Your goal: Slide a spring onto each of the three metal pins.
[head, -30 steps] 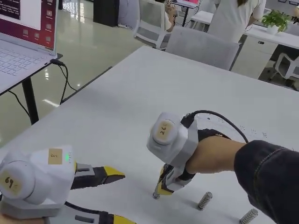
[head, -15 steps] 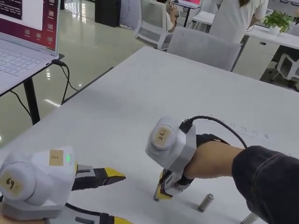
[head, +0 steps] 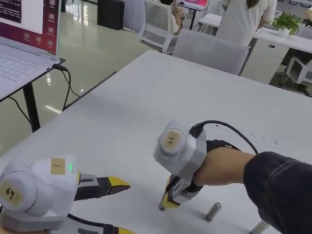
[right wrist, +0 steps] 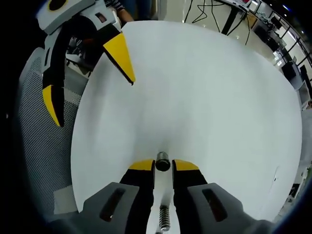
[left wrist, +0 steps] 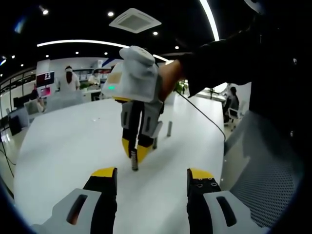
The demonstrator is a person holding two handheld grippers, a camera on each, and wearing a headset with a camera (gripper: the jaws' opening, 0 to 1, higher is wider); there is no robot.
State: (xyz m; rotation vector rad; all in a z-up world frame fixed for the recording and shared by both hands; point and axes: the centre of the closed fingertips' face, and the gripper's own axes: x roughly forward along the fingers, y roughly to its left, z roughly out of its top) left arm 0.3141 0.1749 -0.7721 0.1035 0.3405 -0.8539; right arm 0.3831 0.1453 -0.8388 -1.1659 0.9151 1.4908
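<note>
My right gripper (head: 167, 201) points down at the white table (head: 146, 97), shut on a thin metal pin (left wrist: 134, 162) that stands upright with its lower end at the tabletop. Seen from the right gripper view, the pin's round end (right wrist: 162, 161) sits between the yellow tips. Two springs (head: 212, 211) (head: 259, 227) lie on the table to its right; in the left gripper view they appear as small grey pieces (left wrist: 169, 128) behind the right gripper (left wrist: 135, 152). My left gripper (head: 122, 207) is open at the lower left, apart from the pin and aimed towards it.
A laptop (head: 24, 44) stands on a side stand at the far left, with its cable (head: 68, 78) hanging near the table edge. Chairs (head: 209, 48) and a person stand behind the table's far end. A black cable (head: 229, 129) runs from the right gripper.
The right gripper has stayed shut on the pin at nearly the same spot. The head view has shifted slightly. The left gripper has barely moved.
</note>
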